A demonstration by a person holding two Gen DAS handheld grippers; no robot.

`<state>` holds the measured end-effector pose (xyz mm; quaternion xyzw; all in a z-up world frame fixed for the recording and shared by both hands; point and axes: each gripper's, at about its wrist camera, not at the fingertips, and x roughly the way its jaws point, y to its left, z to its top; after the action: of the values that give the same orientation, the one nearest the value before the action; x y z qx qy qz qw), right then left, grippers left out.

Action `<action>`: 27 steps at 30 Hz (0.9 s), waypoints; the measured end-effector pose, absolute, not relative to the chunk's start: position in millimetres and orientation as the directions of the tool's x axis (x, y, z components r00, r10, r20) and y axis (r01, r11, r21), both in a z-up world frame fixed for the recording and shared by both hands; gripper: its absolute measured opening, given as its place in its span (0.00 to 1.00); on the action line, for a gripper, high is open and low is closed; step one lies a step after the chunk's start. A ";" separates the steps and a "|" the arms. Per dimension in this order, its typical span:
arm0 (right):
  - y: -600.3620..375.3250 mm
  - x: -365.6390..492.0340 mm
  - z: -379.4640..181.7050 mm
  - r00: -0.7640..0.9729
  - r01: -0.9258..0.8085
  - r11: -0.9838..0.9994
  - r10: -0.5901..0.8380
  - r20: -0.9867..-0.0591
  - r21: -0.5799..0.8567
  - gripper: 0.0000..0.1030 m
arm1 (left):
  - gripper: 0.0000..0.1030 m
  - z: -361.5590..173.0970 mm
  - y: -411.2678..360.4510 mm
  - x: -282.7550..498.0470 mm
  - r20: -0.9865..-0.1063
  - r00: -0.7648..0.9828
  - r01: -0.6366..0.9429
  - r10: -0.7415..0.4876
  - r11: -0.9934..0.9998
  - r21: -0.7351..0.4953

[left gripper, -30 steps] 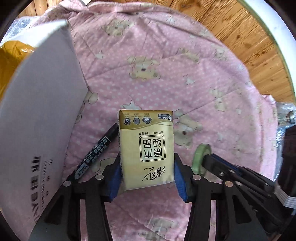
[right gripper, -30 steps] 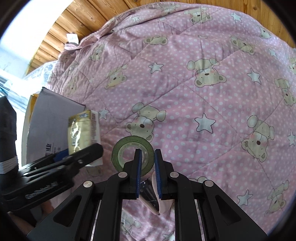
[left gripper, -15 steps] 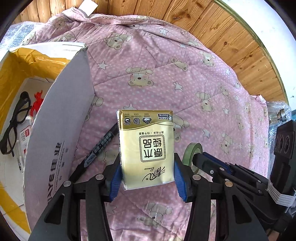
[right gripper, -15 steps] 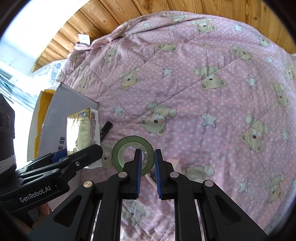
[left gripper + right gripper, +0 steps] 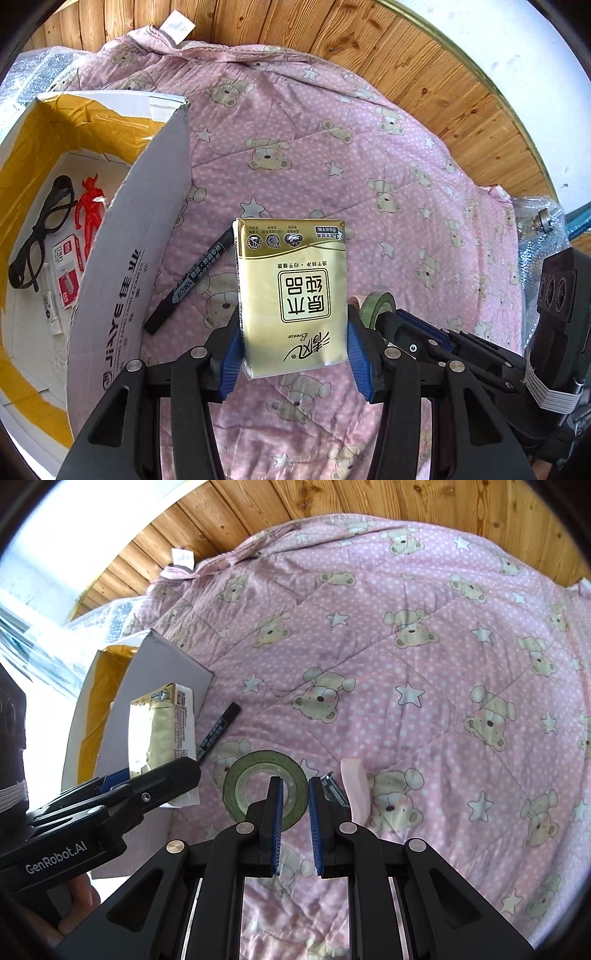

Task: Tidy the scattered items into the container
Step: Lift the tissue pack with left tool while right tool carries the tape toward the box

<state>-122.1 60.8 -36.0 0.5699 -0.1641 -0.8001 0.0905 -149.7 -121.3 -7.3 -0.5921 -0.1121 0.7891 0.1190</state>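
A gold tissue pack [image 5: 291, 291] hangs above the quilt with my left gripper [image 5: 291, 354] shut on its lower sides. The same pack [image 5: 166, 727] and the left gripper [image 5: 147, 786] show at the left of the right wrist view. My right gripper [image 5: 295, 805] is shut on the rim of a green tape roll [image 5: 255, 775], one finger through the hole. That tape roll [image 5: 376, 302] sits just right of the pack. The open cardboard box [image 5: 129, 258] stands to the left, with glasses [image 5: 40, 236] and a red figure [image 5: 88, 210] inside. A black marker [image 5: 192, 280] lies beside the box.
A pink eraser-like piece [image 5: 354, 790] and a small metal item [image 5: 332, 790] lie on the pink bear quilt [image 5: 424, 664] right of the tape. The box also holds a red-and-white packet [image 5: 68, 269] and a white tube [image 5: 50, 302]. Wooden floor surrounds the quilt.
Both grippers have risen, the left carrying the tissue pack and the right the tape roll. The inside of the box has come into view on the left.
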 end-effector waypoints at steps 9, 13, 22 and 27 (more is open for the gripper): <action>42.7 -100.1 -15.9 -0.352 -0.008 -0.938 -0.322 -0.879 0.347 0.14 | 0.49 14.8 -134.1 -124.9 -0.887 -0.313 -0.067 0.340 -0.939 -0.337; 31.9 -90.7 -8.0 -0.351 0.013 -0.940 -0.323 -0.879 0.340 0.14 | 0.49 25.1 -144.2 -114.4 -0.875 -0.338 -0.060 0.347 -0.936 -0.348; 2.2 -75.1 14.4 -0.359 0.083 -0.948 -0.317 -0.878 0.308 0.14 | 0.49 41.9 -170.0 -90.6 -0.850 -0.385 -0.038 0.359 -0.926 -0.375; -13.3 -71.8 23.6 -0.363 0.120 -0.949 -0.316 -0.877 0.292 0.14 | 0.49 50.1 -187.8 -78.9 -0.834 -0.415 -0.013 0.363 -0.919 -0.393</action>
<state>-71.8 -13.3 23.6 0.5487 -0.0889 -0.8206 0.1328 -78.9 -187.8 50.1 -0.5285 -0.1655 0.8248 0.1140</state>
